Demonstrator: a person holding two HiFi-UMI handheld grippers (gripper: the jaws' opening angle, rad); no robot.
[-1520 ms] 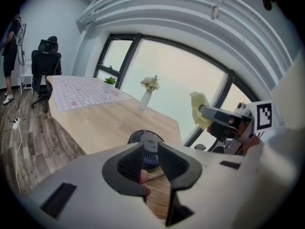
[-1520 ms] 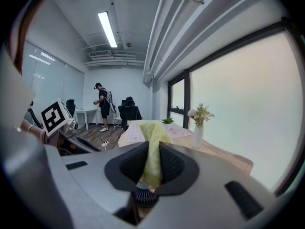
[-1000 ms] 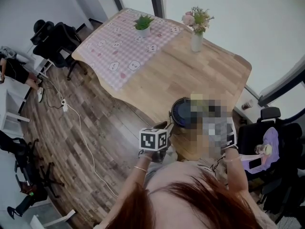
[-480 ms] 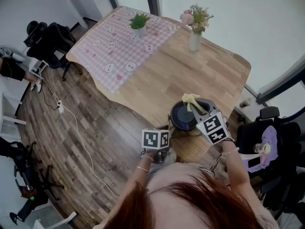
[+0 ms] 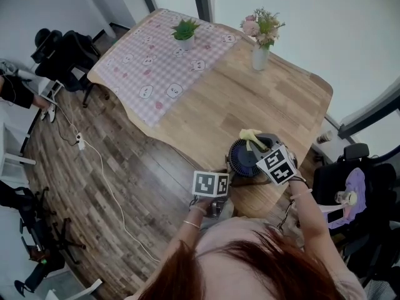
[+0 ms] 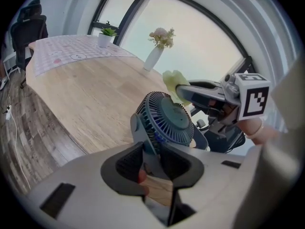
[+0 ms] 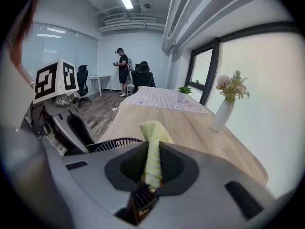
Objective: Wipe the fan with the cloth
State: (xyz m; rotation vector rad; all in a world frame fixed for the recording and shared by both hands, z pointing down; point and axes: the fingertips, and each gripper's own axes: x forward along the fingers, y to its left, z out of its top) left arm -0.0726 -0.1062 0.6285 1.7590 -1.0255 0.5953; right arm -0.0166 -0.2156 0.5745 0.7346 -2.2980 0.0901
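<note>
A small dark-blue fan (image 5: 244, 157) stands on the near edge of the wooden table (image 5: 287, 99), its grille (image 6: 167, 118) tilted upward. My left gripper (image 6: 153, 160) is shut on the fan's stand, just below the grille. A folded yellow cloth (image 7: 152, 149) is pinched in my right gripper (image 7: 151, 168), which is shut on it. The cloth's free end (image 5: 250, 136) sticks out over the fan's far rim (image 7: 114, 144). In the left gripper view the cloth (image 6: 173, 83) hangs just behind the top of the grille.
A white vase of flowers (image 5: 259, 50) and a potted plant (image 5: 186, 31) stand at the table's far side, the plant on a pink checked tablecloth (image 5: 156, 67). Office chairs (image 5: 350, 183) crowd the right. A cable (image 5: 106, 167) runs across the floor. A person (image 7: 122, 73) stands far off.
My right gripper has come down with the cloth onto the far top edge of the fan. The left gripper has sunk a little and keeps its hold on the stand.
</note>
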